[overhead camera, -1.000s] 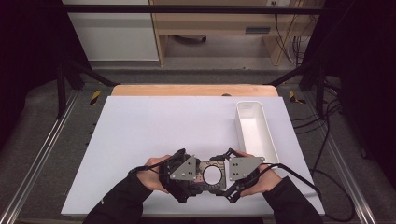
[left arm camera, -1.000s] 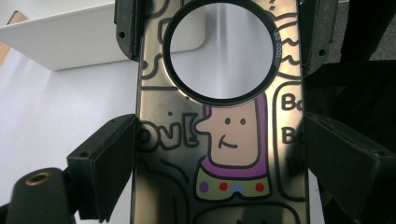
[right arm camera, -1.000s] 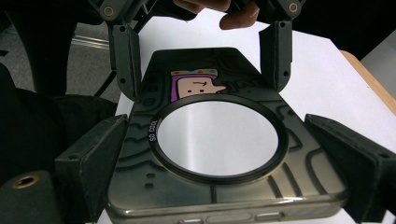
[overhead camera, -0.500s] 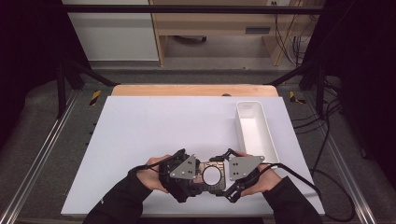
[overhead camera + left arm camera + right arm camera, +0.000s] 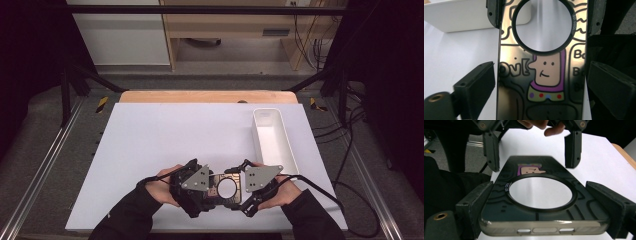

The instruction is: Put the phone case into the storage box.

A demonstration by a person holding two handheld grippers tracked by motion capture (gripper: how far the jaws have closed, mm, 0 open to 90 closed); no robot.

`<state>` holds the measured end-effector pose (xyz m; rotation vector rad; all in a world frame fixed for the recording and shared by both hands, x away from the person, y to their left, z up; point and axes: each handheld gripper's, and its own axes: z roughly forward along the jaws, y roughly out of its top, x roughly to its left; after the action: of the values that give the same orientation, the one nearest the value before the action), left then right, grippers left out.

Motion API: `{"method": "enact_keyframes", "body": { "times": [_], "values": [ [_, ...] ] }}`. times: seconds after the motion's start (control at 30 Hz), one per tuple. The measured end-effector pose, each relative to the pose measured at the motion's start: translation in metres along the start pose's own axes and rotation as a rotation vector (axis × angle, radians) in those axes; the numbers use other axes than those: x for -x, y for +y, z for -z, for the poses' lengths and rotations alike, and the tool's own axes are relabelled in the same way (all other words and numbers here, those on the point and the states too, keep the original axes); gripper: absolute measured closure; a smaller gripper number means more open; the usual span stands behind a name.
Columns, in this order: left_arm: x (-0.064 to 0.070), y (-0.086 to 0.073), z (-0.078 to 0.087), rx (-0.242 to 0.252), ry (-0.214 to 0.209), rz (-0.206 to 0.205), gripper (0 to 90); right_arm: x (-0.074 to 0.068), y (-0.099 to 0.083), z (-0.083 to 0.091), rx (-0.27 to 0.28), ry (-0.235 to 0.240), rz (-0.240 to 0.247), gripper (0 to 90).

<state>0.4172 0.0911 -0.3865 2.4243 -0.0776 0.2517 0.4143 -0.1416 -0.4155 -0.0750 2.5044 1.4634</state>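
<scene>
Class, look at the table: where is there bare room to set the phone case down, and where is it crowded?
The white table top is bare left of the white tray and beyond the grippers. It is crowded at the near edge, where the left gripper and right gripper flank the phone case.

Phone case (image 5: 541,75) running off top and bottom edges in left gripper view; gripper plates and hands covering its ends in high view; printed lettering getting cut off at right.
</scene>
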Motion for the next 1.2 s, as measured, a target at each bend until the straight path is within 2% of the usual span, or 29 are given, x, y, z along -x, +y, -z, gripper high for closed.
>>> {"method": "enact_keyframes", "body": {
  "times": [0.17, 0.43, 0.57, 0.63, 0.7, 0.87, 1.2],
  "values": [
    [-0.001, -0.003, 0.004, 0.002, 0.019, 0.028, 0.3, 0.002, 0.001, 0.002, -0.012, -0.005, -0.014, 11.8],
    [-0.005, -0.016, 0.009, 0.023, 0.048, 0.087, 0.0, 0.005, 0.002, 0.007, -0.039, -0.008, -0.043, 12.2],
    [-0.006, -0.022, 0.007, 0.031, 0.032, 0.117, 0.0, 0.006, 0.003, 0.008, -0.047, -0.020, -0.052, 12.4],
    [-0.007, -0.022, 0.004, 0.017, 0.015, 0.127, 0.0, 0.007, 0.003, 0.009, -0.047, -0.008, -0.064, 12.4],
    [-0.007, -0.021, 0.002, 0.005, -0.001, 0.130, 0.0, 0.007, 0.004, 0.009, -0.054, -0.003, -0.069, 12.5],
    [-0.010, -0.019, -0.002, -0.010, -0.008, 0.139, 0.0, 0.007, 0.004, 0.010, -0.074, 0.010, -0.078, 12.5],
    [-0.014, -0.017, -0.005, -0.034, -0.073, 0.153, 0.0, 0.009, 0.012, 0.016, -0.104, 0.020, -0.081, 12.6]
  ]
}}
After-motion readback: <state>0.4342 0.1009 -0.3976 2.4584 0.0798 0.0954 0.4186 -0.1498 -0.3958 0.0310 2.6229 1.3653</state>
